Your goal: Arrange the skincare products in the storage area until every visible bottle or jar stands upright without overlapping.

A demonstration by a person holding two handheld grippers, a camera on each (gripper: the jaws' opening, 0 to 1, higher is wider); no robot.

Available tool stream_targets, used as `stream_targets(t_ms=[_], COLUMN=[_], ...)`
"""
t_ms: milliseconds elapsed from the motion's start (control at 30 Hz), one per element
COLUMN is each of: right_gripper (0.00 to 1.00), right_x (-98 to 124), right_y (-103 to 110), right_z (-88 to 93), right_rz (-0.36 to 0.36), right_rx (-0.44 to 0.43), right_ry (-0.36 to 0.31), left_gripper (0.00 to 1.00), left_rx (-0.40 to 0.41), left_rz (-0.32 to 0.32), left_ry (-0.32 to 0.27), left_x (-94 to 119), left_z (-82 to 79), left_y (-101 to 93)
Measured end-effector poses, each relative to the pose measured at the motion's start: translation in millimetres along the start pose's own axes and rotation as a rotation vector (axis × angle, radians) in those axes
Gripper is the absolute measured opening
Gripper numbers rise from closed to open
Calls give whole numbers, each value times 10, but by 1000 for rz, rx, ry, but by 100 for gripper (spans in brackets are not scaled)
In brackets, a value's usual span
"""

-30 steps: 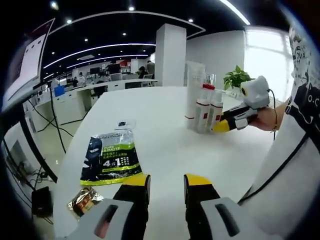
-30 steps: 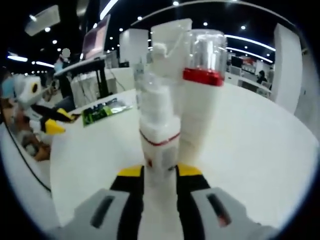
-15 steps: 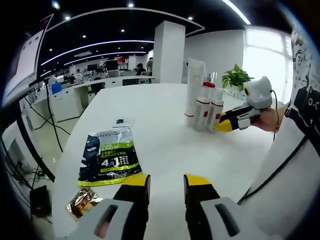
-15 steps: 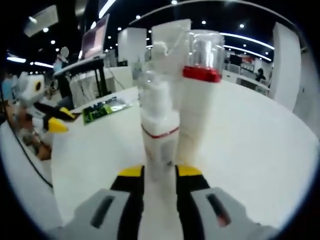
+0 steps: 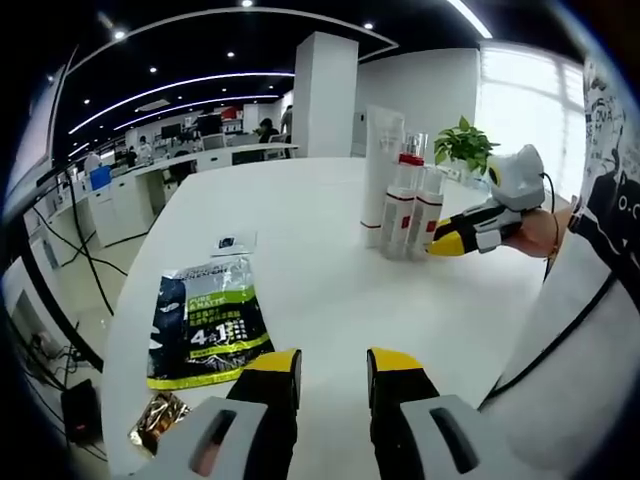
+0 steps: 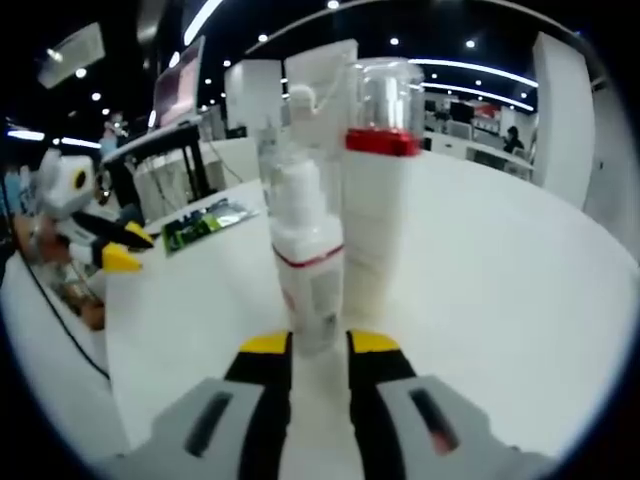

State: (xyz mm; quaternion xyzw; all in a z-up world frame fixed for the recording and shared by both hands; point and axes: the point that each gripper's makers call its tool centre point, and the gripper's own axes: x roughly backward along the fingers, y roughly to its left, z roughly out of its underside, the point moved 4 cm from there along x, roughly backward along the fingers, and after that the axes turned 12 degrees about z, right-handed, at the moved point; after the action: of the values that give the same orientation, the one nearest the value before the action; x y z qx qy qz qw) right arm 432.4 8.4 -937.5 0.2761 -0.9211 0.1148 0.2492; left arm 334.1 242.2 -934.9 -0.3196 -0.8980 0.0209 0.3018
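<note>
Here, I am holding two yellow-tipped grippers over a round white table (image 5: 330, 290). In the left gripper view, my left gripper (image 5: 333, 362) is hovering above the tabletop with its jaws parted narrowly and nothing between them. Just ahead on the left, a flat dark sachet with a green band (image 5: 200, 322) is lying face up, reading "4 in 1"; its smaller print is too blurred to read. A crinkled gold foil packet (image 5: 160, 418) is lying beside its near corner, partly cut off.

Further off, three skincare containers are standing upright and touching: a tall white tube (image 5: 381, 170), a white bottle with a red collar and clear cap (image 5: 401, 205), and a small white pump bottle with a red stripe (image 5: 427, 215). My right gripper (image 5: 447, 235) is reaching in at the small pump bottle.

In the right gripper view, that bottle is standing vertical just at the tips of my slightly parted jaws; I cannot tell whether they are touching it. Its label text is unreadable.
</note>
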Motion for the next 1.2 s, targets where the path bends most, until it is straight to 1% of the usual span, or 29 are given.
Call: stream_targets(t_ms=[67, 200, 400, 533, 633, 700, 800, 967, 1067, 1200], right_gripper=[19, 19, 18, 16, 14, 11, 10, 9, 9, 9], right_x=[-2, -20, -8, -14, 2, 18, 14, 13, 0, -13], right_y=[-7, -16, -7, -17, -22, -13, -38, -75, -76, -72], right_z=[5, 2, -27, -10, -38, -65, -75, -110, -122, -139], right_rz=[1, 6, 6, 7, 17, 15, 18, 21, 26, 39], right_rx=[-2, -11, -17, -26, -36, -25, -11, -18, -13, -4], right_ry=[2, 4, -9, 2, -8, -18, -21, -31, -34, -36], left_gripper=[26, 26, 25, 25, 25, 25, 25, 25, 25, 25], left_rx=[3, -1, 5, 2, 2, -1, 4, -6, -23, -51], left_rz=[6, 11, 27, 45, 60, 65, 70, 79, 101, 166], left_ry=[-6, 10, 15, 37, 39, 39, 33, 31, 21, -5], left_x=[-13, -34, -70, -138, -171, -190, -211, -238, -307, -498], left_z=[-18, -20, -21, -10, -31, -42, -44, -56, -129, -323], left_y=[-4, -1, -2, -6, -12, -4, 20, 18, -17, -175])
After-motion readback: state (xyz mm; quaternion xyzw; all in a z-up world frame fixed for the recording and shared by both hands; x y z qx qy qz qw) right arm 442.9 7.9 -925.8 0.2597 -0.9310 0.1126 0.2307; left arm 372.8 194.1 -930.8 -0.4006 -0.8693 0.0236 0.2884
